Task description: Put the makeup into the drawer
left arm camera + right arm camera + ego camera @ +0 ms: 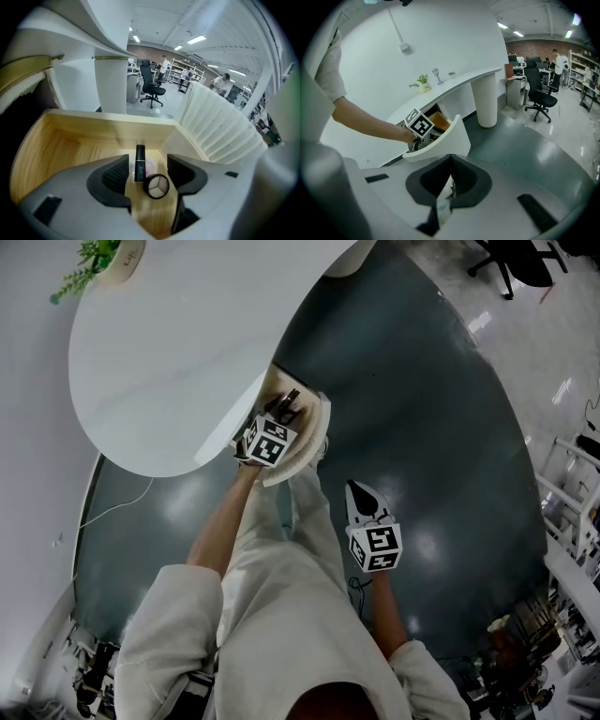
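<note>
My left gripper [147, 165] is down inside the wooden drawer [70, 140] with its jaws spread wide and gripping nothing. The black lipstick [139, 163] lies loose on the drawer floor between them, long axis pointing straight away along the jaws, with the round compact [156, 186] just beside its near end; the pale print on the tube is too small for me to read. Over to the right gripper [449, 161]: jaws pressed together, empty, hanging off the drawer's ribbed white front [440, 140], so I'd say the left backs out first.
</note>
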Motion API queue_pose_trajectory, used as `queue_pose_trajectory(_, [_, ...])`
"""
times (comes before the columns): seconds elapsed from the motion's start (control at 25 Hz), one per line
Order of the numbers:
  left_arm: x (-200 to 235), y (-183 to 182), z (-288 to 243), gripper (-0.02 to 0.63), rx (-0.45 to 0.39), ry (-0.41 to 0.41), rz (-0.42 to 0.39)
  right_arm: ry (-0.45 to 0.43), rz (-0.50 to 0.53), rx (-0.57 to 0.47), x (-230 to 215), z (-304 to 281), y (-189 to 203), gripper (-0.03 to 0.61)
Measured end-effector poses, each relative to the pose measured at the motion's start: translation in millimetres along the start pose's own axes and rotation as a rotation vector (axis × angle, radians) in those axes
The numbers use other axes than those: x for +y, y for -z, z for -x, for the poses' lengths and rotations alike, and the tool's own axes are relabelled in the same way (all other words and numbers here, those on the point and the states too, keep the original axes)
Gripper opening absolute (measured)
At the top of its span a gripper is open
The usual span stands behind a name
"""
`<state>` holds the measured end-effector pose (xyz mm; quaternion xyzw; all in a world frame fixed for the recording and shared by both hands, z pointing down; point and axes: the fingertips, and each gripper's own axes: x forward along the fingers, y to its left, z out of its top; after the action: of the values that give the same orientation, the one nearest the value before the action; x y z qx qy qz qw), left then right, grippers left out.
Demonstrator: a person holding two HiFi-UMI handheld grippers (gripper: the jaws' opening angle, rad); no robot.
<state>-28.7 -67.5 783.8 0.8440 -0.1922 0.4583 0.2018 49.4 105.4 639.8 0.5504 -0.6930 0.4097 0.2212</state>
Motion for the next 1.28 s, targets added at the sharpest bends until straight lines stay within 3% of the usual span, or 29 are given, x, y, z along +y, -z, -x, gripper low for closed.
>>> queue_pose_trajectory(0.44, [-30, -28, 54, 0.232, -0.120, 0.021, -0.132, -0.005, 0.005, -0.011, 5, -11, -9, -0.003])
queue_pose_trajectory(0.56, [-36, -36, 71, 0.200, -0.158, 0.024, -0.151, -0.007, 0.010, -0.018, 8, -14, -14, -0.002])
queue_pose_trajectory(1.0, [-41, -52, 144, 0.030, -0.252, 0.032, -0.085, 0.006, 0.024, -0.078, 13, -25, -48, -0.003])
queue_pose_trajectory(1.28, [-41, -80, 198, 0.011, -0.331, 0.066, 0.010, 0.024, 0.058, -0.151, 19, -12, -91, -0.003])
